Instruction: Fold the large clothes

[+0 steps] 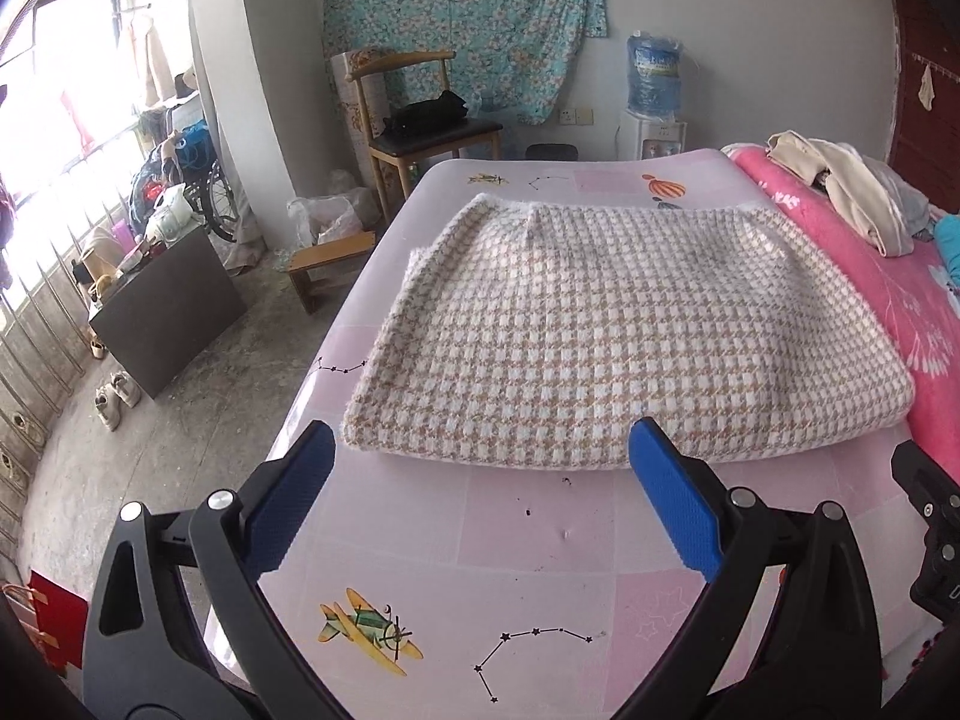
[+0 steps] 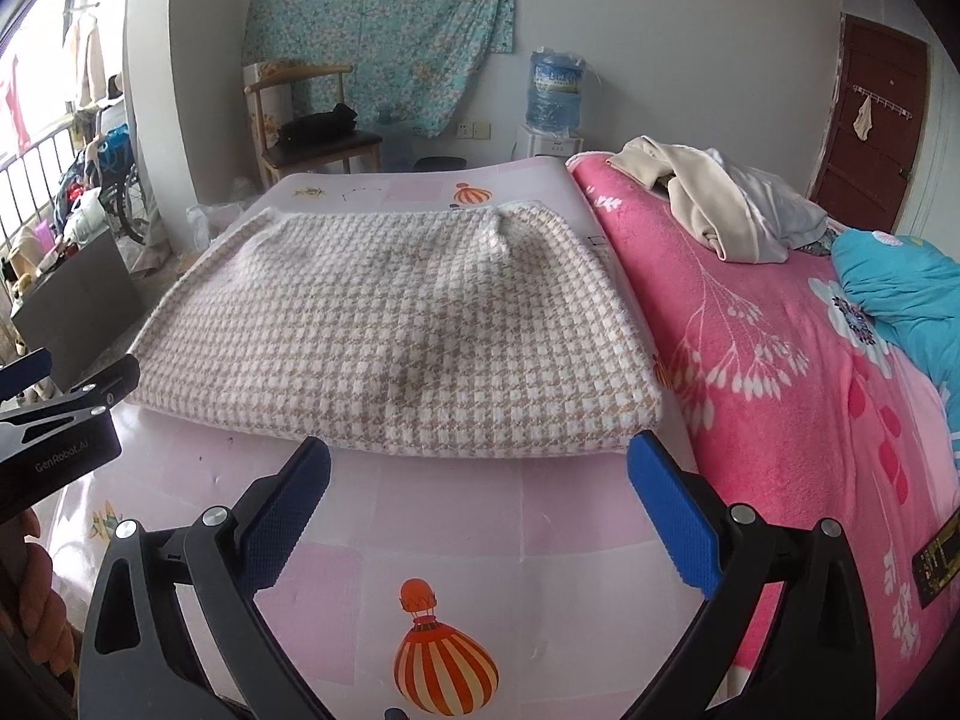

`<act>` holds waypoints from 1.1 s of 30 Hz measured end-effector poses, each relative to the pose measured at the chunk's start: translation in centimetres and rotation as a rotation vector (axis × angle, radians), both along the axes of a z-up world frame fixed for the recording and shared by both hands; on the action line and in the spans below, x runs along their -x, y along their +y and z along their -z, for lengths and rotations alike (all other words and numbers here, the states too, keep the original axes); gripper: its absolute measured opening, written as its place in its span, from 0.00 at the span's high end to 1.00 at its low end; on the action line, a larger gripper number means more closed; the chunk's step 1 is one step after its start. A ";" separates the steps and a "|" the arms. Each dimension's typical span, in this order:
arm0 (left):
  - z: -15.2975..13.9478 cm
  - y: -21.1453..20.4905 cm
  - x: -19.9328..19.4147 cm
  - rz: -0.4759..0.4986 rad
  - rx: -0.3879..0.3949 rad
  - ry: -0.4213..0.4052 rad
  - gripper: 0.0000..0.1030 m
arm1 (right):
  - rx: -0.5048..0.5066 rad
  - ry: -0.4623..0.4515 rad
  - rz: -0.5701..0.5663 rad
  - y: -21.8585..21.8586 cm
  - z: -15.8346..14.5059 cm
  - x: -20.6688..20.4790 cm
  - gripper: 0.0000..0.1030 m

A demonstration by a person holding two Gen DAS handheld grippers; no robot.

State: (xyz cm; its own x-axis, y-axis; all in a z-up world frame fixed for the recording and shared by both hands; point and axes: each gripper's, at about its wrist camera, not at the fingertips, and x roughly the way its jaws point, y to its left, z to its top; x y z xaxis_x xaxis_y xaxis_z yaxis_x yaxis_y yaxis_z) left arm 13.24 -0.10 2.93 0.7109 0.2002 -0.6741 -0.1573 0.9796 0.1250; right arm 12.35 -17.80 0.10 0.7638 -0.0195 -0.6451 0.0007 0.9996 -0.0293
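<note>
Both your left gripper (image 1: 482, 450) and right gripper (image 2: 479, 456) gape empty, squared to the houndstooth garment (image 1: 606, 324), seemingly ready for another fold.

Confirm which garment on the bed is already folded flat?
The beige-and-white houndstooth garment on the pink printed sheet, lying as a neat rectangle. The cream clothes and blue garment are crumpled heaps.

A pink patterned mat (image 2: 456, 540) covers the near surface, printed with a striped balloon (image 2: 445, 660) and a yellow plane (image 1: 369, 630). To the right lies a pink floral blanket (image 2: 780, 396) with crumpled beige clothes (image 2: 708, 198) at its far end. Far back stand a wooden chair (image 1: 420, 120) and a water dispenser (image 1: 654, 102).
</note>
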 end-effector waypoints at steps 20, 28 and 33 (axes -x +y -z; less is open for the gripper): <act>1.7 -1.2 -0.5 0.032 0.002 0.095 0.08 | -0.025 0.084 0.009 -0.2 1.7 -1.1 0.06; 2.0 -1.5 -0.3 0.055 0.034 0.119 0.08 | -0.014 0.081 0.011 -0.1 1.4 -0.9 0.06; 2.1 -1.6 -0.2 0.066 0.052 0.125 0.08 | -0.011 0.081 0.014 -0.2 1.3 -0.9 0.06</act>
